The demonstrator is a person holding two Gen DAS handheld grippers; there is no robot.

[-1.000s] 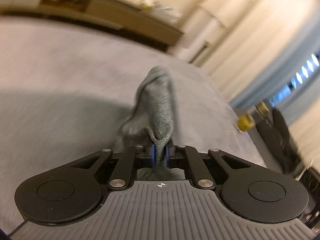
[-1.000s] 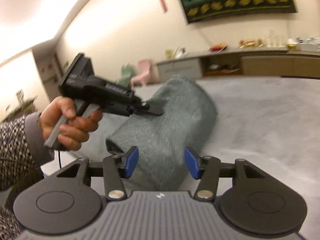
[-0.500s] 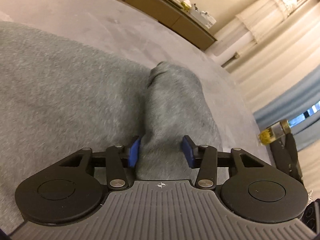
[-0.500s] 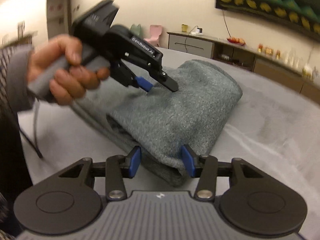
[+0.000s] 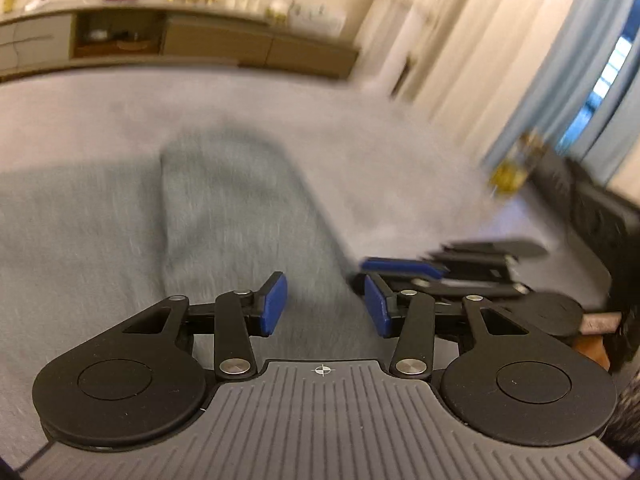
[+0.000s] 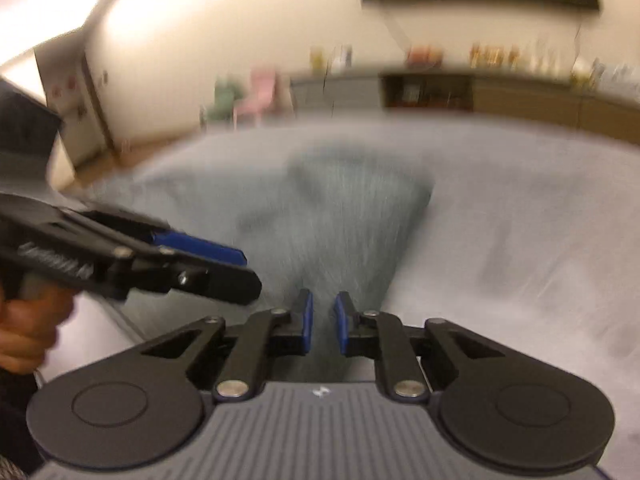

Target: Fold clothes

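Garment: we see a grey-green knit (image 5: 224, 208) lying folded on the bed (image 5: 400, 168), one narrower layer on top of a wider one; in the right wrist view the same knit (image 6: 344, 216) tapers toward our right jaws. Both views are blurred, so we cannot read the fabric's finer creases.
Edges: in the left view the top layer's left edge runs straight away from us, and its right edge slants down toward the right gripper (image 5: 372, 270). The far end is rounded.
Open room: bare bed sheet spreads to the right of the knit in both views, and beyond its far end up to the cabinet (image 5: 216, 44). Curtains (image 5: 560, 80) hang at the bed's right side.
Left gripper: our left gripper (image 5: 325, 306) hovers over the near end of the knit, jaws wide apart with nothing between them. In the right view it (image 6: 236, 270) comes in from the left, tilted slightly down, held by a hand (image 6: 28, 328) at the frame edge.
Right gripper: our right gripper (image 6: 321, 322) points along the knit, jaws narrowed to a slim gap with fabric seen through it; we cannot tell whether they pinch it.
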